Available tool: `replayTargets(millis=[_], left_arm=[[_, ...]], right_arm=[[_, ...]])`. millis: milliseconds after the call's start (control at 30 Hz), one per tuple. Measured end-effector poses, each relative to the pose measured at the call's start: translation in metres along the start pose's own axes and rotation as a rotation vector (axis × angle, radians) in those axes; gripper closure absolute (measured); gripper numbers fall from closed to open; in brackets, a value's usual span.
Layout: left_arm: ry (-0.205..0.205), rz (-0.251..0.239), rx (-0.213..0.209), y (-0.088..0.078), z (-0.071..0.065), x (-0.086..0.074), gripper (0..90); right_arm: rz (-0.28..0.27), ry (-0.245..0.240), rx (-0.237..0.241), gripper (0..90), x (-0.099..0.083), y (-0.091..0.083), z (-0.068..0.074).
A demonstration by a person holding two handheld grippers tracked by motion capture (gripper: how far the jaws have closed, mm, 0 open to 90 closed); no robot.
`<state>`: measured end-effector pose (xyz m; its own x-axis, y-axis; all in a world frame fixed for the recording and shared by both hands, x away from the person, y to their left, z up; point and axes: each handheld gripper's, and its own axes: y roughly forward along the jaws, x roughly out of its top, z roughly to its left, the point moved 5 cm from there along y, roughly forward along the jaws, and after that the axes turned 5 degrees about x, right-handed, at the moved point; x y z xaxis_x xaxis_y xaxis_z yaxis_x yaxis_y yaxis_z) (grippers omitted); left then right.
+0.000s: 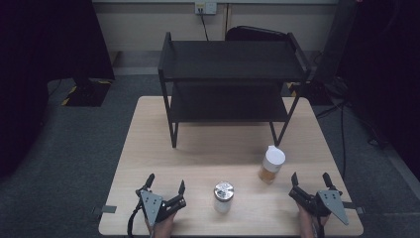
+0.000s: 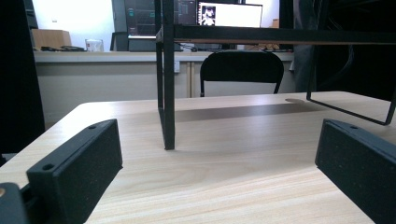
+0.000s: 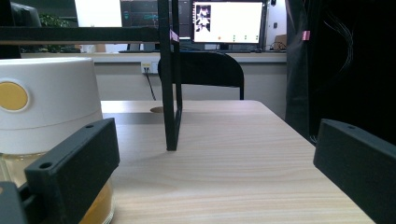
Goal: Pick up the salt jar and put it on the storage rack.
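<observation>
Both jars stand before the black shelf, probably not yet placed: white-lid jar, silver-lid jar. Left gripper and right gripper gape wide, empty.

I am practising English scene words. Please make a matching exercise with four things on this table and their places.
Things:
1. silver-lidded jar
2. white-capped jar
3. black rack
4. left gripper

Places:
A. far half of the table
B. near edge, left side
C. between the two grippers
D. just ahead of the right gripper

Pairs: 1-C, 2-D, 3-A, 4-B
</observation>
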<state>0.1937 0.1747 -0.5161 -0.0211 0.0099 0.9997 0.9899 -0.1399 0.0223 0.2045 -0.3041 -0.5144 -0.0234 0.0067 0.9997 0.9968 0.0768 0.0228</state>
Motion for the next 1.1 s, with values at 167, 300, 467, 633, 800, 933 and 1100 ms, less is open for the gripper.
replayTargets(millis=[167,300,467,633,800,933,1100], left_arm=[[0.0,0.0,0.0,0.0,-0.0001,0.0,0.0],[0.0,0.0,0.0,0.0,-0.0001,0.0,0.0],[0.0,0.0,0.0,0.0,-0.0001,0.0,0.0],[0.0,0.0,0.001,0.0,-0.0001,0.0,0.0],[0.0,0.0,0.0,0.0,0.0,0.0001,0.0],[0.0,0.0,0.0,0.0001,0.0,0.0001,0.0],[0.001,0.0,-0.023,0.0007,0.0027,0.0002,0.0]], right_arm=[[0.0,0.0,-0.001,0.0,0.0,0.0,0.0001],[0.0,0.0,-0.001,0.0,0.0,0.0,0.0002],[0.0,0.0,-0.001,0.0,0.0,0.0,0.0002],[0.0,0.0,-0.003,0.0,0.0,0.0,0.0004],[0.0,0.0,-0.003,0.0,0.0,0.0001,0.0004],[0.0,0.0,-0.003,0.0,0.0,0.0001,0.0004],[0.0,0.0,-0.005,0.0,0.0001,0.0001,0.0006]])
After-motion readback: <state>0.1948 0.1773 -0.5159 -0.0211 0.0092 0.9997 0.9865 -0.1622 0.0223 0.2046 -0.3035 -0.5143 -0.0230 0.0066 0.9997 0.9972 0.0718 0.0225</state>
